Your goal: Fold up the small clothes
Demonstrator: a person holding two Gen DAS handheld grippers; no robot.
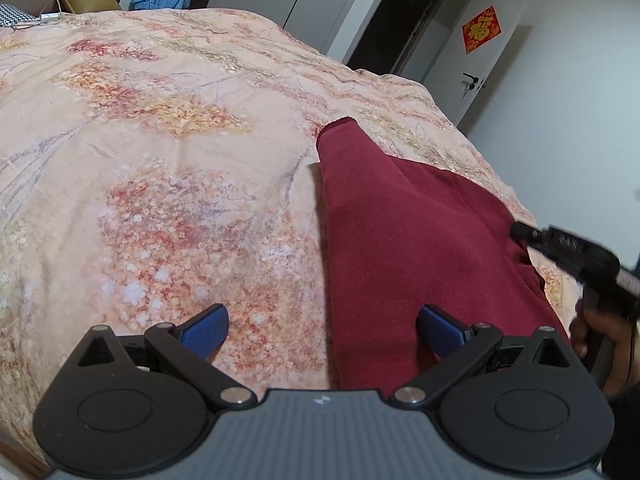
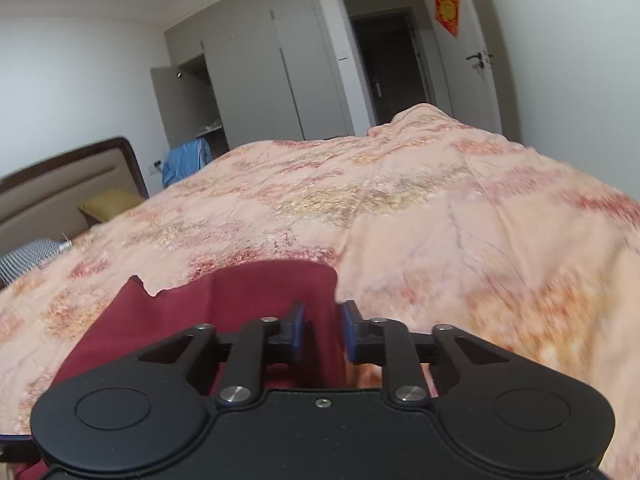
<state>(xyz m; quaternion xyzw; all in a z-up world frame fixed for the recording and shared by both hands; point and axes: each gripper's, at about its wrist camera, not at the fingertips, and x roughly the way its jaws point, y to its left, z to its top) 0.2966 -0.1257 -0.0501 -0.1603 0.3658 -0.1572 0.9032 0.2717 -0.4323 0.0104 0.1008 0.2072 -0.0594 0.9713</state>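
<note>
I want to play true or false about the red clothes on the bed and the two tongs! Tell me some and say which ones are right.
1. The left tongs are wide open. True.
2. The right tongs are pinching the dark red garment. True: red cloth sits between the nearly closed fingers.
3. The garment is bright green. False: it is dark red.
4. The garment lies on a bare wooden floor. False: it lies on a peach floral bedspread.
5. A red decoration hangs on the white door. True.
</note>
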